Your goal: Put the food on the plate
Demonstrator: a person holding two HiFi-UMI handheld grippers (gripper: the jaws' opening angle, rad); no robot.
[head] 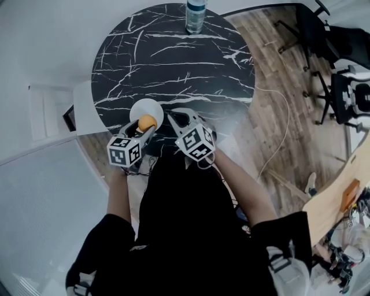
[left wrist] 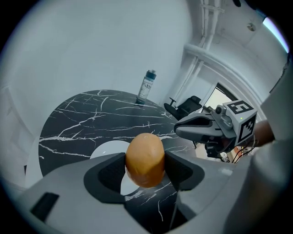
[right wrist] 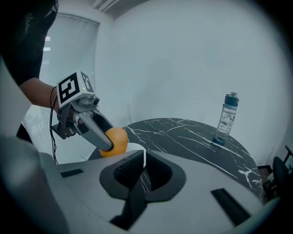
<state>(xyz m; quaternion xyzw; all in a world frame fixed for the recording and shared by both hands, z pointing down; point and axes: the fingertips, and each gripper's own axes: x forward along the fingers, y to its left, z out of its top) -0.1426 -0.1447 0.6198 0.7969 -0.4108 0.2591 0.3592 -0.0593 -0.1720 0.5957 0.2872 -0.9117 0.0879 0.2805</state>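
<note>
- The table (head: 173, 69) stands ahead of the person.
- The bottle (head: 195, 16) stands upright on the table near its far rim, at about 1 o'clock from the table's middle.
- The plate (head: 140, 108) lies on the table by the near rim, at about 7 o'clock, well apart from the bottle.
- The food (head: 147, 122) sits between the jaws of the left gripper (head: 145, 126), over the plate's near part; whether it touches the plate cannot be told.
- The right gripper (head: 175, 119) is just beside the plate, at its 3 o'clock, over the table's 6 o'clock rim.
- Office chairs (head: 347, 92) stand on the floor, well off at the table's 3 o'clock.
</note>
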